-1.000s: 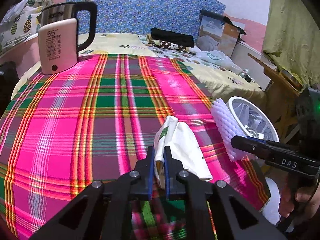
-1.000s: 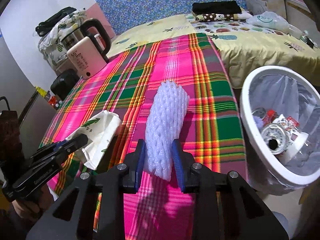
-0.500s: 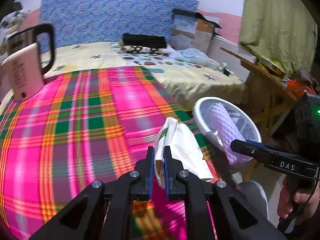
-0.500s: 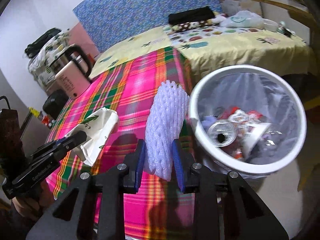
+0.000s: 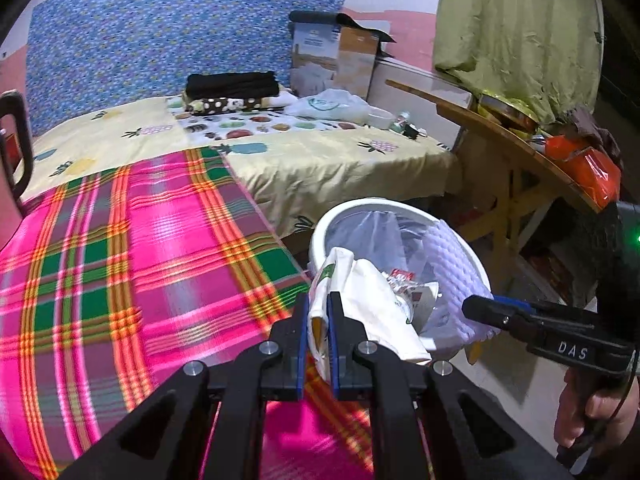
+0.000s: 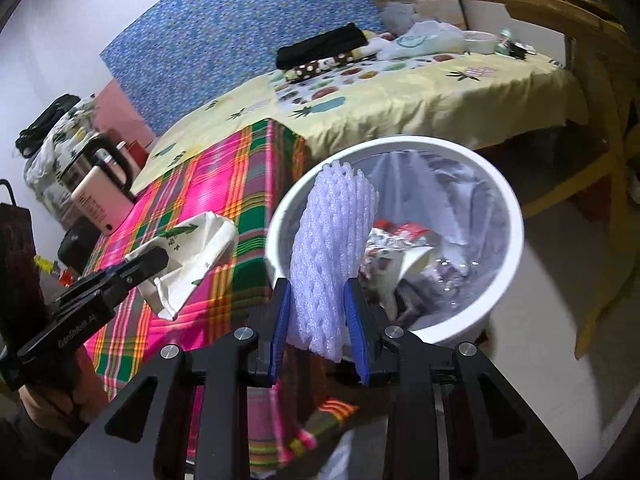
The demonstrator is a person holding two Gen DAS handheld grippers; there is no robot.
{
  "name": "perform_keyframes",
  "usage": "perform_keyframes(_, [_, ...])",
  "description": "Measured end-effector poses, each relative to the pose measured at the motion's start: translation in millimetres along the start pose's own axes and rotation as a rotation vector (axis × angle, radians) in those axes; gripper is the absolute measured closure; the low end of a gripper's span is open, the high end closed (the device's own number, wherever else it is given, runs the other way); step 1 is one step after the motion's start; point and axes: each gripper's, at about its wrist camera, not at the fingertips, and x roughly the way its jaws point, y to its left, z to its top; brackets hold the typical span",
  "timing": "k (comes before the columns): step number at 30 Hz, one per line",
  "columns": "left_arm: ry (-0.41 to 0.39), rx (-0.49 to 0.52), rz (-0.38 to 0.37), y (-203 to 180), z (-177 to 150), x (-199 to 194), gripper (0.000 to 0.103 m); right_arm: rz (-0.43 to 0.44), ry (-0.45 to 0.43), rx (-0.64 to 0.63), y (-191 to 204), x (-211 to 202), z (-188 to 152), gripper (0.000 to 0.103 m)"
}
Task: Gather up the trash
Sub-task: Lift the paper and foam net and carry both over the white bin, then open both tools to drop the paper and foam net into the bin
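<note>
The left claw tilts downward, clenched on a crumpled white paper bag held off the plaid-covered surface at the near rim of the white trash bin. The right claw, also angled down, grips a white foam fruit net standing upright between its blue pads, over the bin's near edge. Wrappers and a cup lie inside the lined bin.
</note>
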Motion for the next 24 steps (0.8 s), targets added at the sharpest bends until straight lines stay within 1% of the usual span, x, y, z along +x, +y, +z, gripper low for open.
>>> perform_keyframes(10, [0.027, 0.042, -0.025, -23.1, 17.8, 34.6, 0.094, -0.039, 0.007, 0.022, -22.5, 7.2, 10.1, 0.075])
perform_keyframes(18, [0.054, 0.035, -0.027, -28.2, 22.8, 62.8, 0.094, -0.067, 0.012, 0.016, -32.5, 16.4, 22.0, 0.074])
perform_keyframes(24, [0.065, 0.03, -0.048, -31.6, 27.8, 75.2, 0.092, -0.085, 0.004, -0.002, -36.2, 20.0, 25.5, 0.071])
